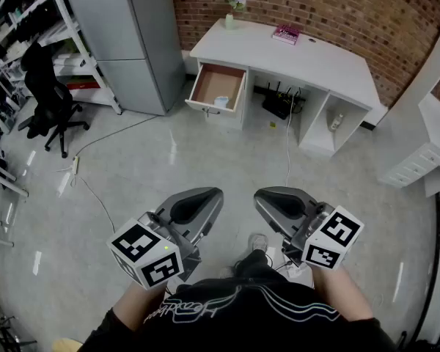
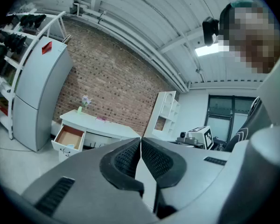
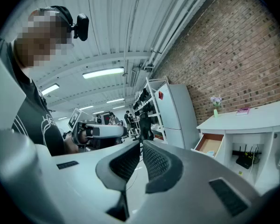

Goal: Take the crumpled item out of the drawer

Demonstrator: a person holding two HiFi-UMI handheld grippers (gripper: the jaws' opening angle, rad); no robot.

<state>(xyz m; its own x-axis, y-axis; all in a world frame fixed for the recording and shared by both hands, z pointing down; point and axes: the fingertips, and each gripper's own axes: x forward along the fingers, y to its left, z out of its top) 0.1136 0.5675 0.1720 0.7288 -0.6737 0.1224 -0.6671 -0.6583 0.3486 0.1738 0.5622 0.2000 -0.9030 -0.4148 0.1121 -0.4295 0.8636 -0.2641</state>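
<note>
Jaws on both units were closed with nothing between them. Left gripper (image 1: 205,200) had its ribbed pads meeting at the tips in its own view, with only room background showing past them. Right gripper (image 1: 268,196) read the same in its view: pads together at the tips, nothing pinched. Both were held side by side low in the head view, close to the person's body and roughly level. Their tips angled slightly toward each other, and each gripper showed in the other's camera.

Drawer (image 1: 209,109) stood pulled out at the left end of the white desk (image 1: 308,61). Its brown bottom was mostly bare. Crumpled item (image 1: 221,102), small and pale, lay in the front part of the drawer, just behind the front panel. Couldn't tell whether it touched the panel.

Item was well apart from both grippers, across a wide stretch of grey floor (image 1: 169,160). It sat ahead of them, lined up more with the left gripper than the right. Neither gripper touched the drawer or the item.

On the desk top were a green vase (image 1: 229,20) with flowers at the back-left corner and a pink book (image 1: 287,34) further right. Black box (image 1: 279,105) with cables sat in the open bay under the desk. Grey fridge (image 1: 132,35) stood just left of the drawer, against the brick wall (image 1: 337,6). Black office chair (image 1: 48,97) was further left.
</note>
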